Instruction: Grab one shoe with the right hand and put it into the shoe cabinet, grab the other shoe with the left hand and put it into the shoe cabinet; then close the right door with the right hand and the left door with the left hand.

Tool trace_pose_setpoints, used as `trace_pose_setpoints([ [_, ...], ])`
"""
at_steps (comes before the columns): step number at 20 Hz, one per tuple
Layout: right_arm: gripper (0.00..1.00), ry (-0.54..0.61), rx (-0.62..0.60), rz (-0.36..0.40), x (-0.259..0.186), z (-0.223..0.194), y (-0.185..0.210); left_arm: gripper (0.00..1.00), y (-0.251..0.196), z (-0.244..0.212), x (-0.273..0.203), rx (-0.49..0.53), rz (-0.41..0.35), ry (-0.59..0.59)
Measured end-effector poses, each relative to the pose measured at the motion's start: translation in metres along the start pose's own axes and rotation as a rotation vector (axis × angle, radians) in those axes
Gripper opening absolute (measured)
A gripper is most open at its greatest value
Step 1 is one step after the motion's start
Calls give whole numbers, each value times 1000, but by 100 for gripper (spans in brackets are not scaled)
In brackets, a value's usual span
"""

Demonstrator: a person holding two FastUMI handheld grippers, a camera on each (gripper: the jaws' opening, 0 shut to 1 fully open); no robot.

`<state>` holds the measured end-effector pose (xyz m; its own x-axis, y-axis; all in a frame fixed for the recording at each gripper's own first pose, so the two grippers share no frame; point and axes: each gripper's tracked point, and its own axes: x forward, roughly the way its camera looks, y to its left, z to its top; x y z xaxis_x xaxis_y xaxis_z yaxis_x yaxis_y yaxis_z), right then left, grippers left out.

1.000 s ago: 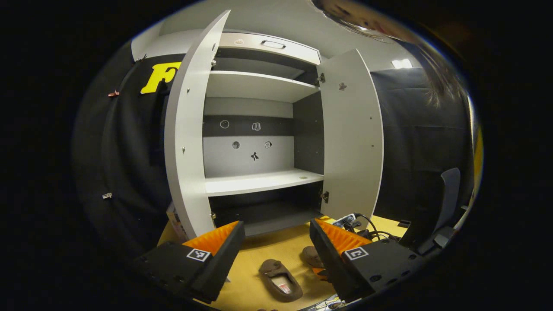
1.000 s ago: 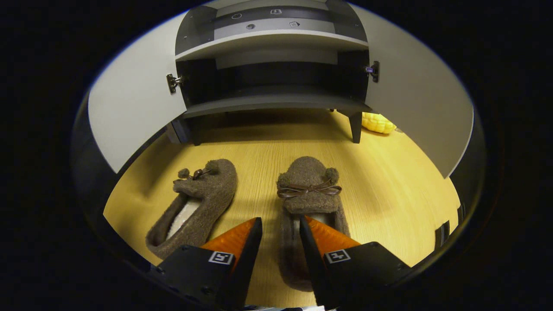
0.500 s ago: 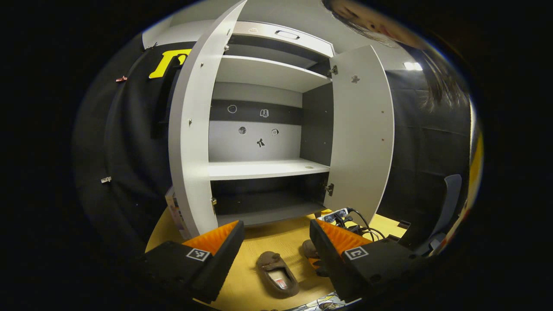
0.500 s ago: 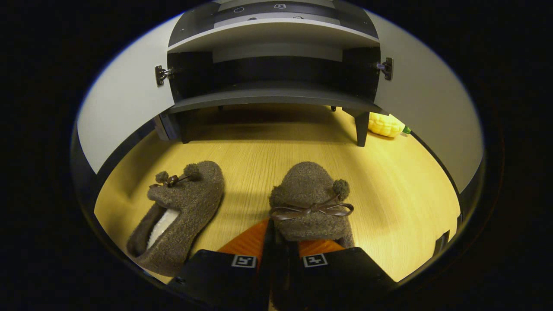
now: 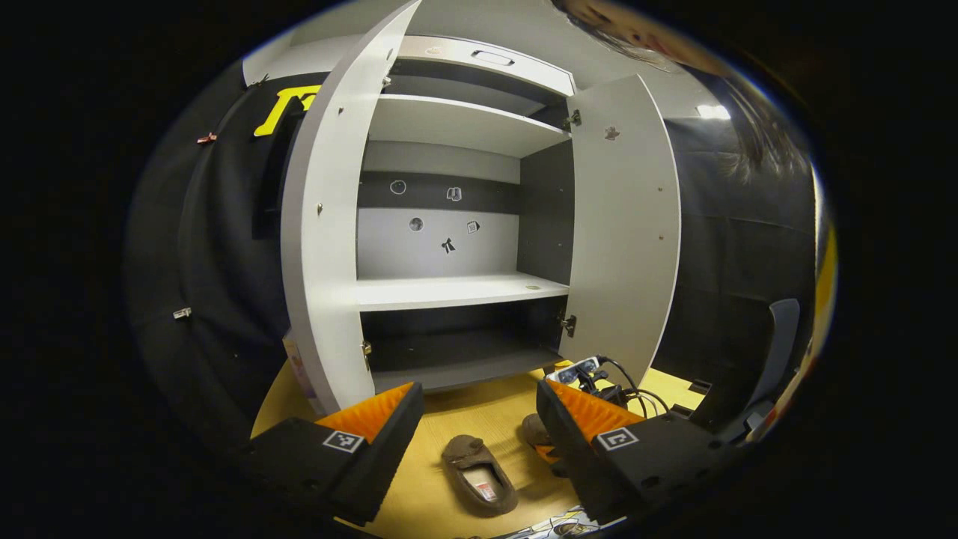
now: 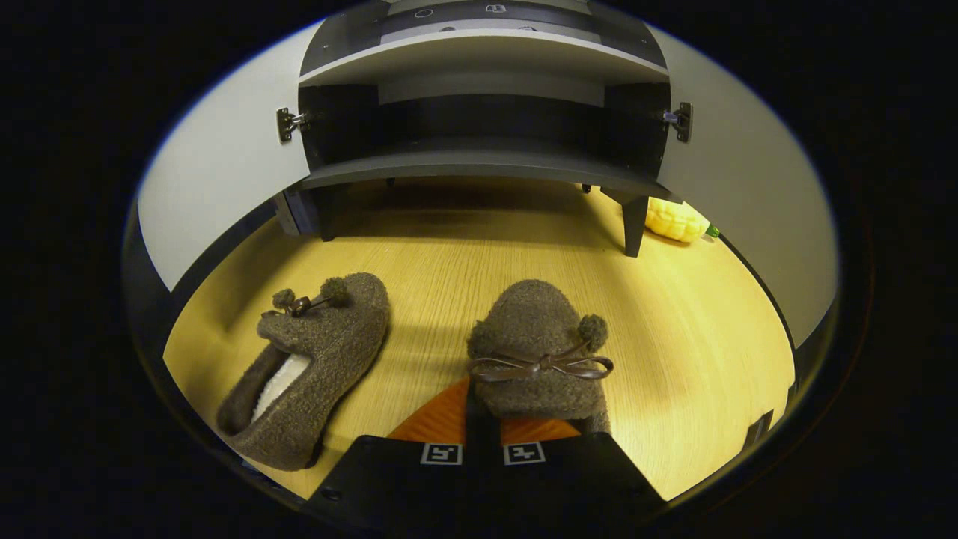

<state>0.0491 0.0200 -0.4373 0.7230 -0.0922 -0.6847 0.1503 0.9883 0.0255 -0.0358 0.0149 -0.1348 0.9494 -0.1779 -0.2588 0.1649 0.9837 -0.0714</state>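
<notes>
Two brown fuzzy slippers with bows lie on the wooden floor in front of the shoe cabinet (image 6: 479,161). In the right gripper view, my right gripper (image 6: 480,408) is shut on the side wall of the right slipper (image 6: 535,337), near its opening. The left slipper (image 6: 314,352) lies free beside it. In the left gripper view, my left gripper (image 5: 479,419) is held high and open, with nothing between its fingers. Far below it lies the free slipper (image 5: 479,475). The held slipper (image 5: 534,430) peeks out beside one finger. Both cabinet doors, the left (image 5: 325,224) and the right (image 5: 625,224), stand wide open.
The cabinet has a dark bottom shelf (image 5: 456,359) and a white shelf (image 5: 449,290) above it. A power strip with cables (image 5: 591,372) lies on the floor at the right door's foot. A yellow object (image 6: 675,220) rests by the cabinet leg. A chair (image 5: 778,344) stands far right.
The right gripper's fingers went from apart around the right slipper's edge to shut on it, and have since pressed tighter. The left gripper stayed open, shifting slightly.
</notes>
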Motion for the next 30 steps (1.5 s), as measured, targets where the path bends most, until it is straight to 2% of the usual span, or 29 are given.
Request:
trace_pose_setpoints([
  [5,5,-79,21,20,-65,53,-11,96,-9,11,-3,-22,-23,-27],
  [11,5,-277,-38,0,-142,179,-32,96,-23,26,-7,9,-63,-60],
  [16,5,-399,-78,-22,-163,277,-38,95,-28,29,-19,-26,-79,-63],
  [20,5,-486,-120,-21,-155,373,-36,95,-22,30,-25,-92,-33,-63],
  [23,5,-514,-83,34,-134,433,-31,95,-21,27,-24,-112,30,-56],
  [27,5,-490,-74,60,-82,483,-44,95,-23,27,-18,-122,146,-48],
  [30,5,-437,-66,82,-30,500,-51,95,-25,27,-11,-138,267,-49],
])
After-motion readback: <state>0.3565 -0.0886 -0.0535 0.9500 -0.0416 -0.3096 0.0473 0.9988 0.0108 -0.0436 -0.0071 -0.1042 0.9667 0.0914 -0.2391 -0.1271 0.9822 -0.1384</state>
